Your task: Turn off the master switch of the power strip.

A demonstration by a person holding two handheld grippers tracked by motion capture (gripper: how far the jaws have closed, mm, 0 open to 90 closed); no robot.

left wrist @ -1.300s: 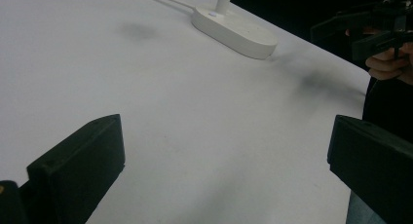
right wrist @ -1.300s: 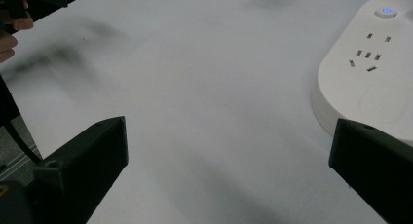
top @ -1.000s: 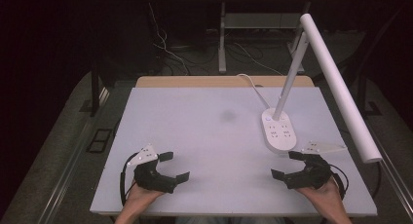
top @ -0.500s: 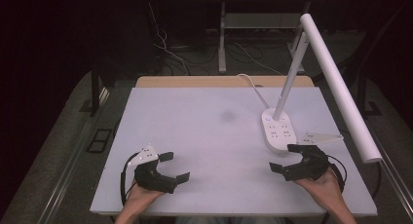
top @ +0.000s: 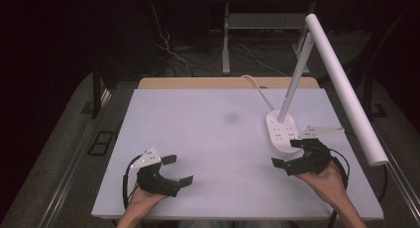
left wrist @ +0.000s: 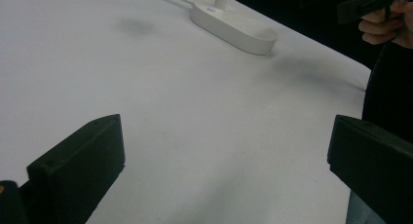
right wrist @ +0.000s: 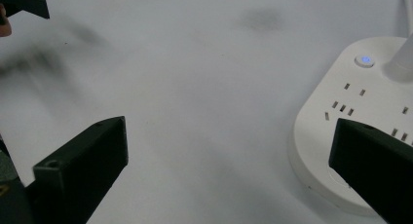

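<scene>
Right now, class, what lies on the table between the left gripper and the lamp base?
Nothing but bare white table, with one faint grey smudge; the high view shows it between the left gripper and lamp base.

The right gripper (right wrist: 229,177) has its two black jaws wide apart, low above the white table (right wrist: 195,87). The right jaw stands in front of the white lamp base (right wrist: 355,121), which has socket slots on its top. A round button (right wrist: 365,60) with a small blue light sits at the far end of this base. Far left of the base, a dark smudge (right wrist: 260,17) marks the table, and the other gripper (right wrist: 27,0) shows in the corner.
</scene>
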